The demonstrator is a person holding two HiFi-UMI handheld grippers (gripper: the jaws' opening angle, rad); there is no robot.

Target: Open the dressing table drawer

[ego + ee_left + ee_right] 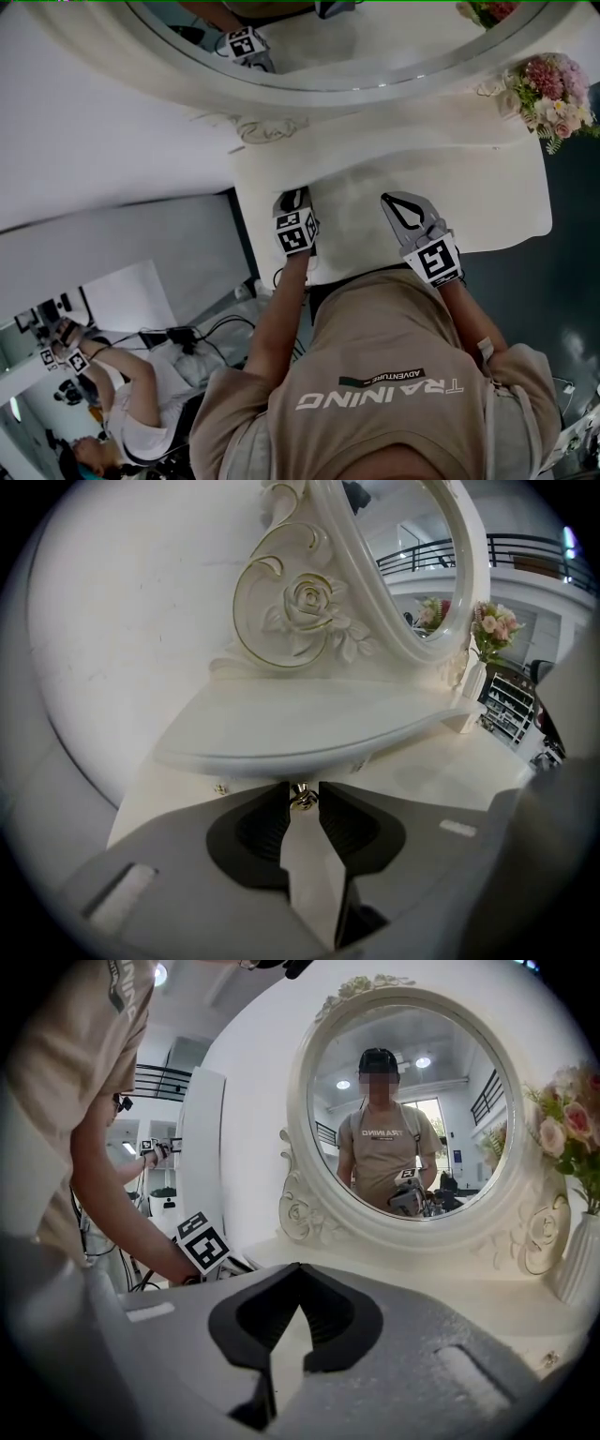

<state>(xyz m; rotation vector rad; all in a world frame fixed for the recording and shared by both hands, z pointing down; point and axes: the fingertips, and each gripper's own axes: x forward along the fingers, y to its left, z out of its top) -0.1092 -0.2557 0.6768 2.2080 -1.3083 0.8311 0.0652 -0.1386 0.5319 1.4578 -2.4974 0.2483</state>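
The left gripper (pixel 302 793) has its 2 jaws closed in on the small brass drawer knob (pixel 302 800). The tips sit on either side of it, and the pads look to be touching it with only the knob's width between them. The knob is on the drawer front (pixel 281 772), tucked under the overhanging lip of the table (pixel 309 726), and the drawer looks shut.

The main risk is the thin hold, because only the very tips have the knob. A pull that runs off the drawer's line, up into the lip or sideways, could slip the jaws off the rounded brass, or bind the drawer so the table jerks. A sharp tug might also rock the flowers (pixel 553 92) at the far right corner.

The left forearm reaches down past the table's front edge, with that gripper angled downward. The right gripper (pixel 292 1267) has its jaws together on nothing. It is held close to level over the front of the table, well apart from the knob, and aims at the oval mirror (pixel 403 1101) beyond.
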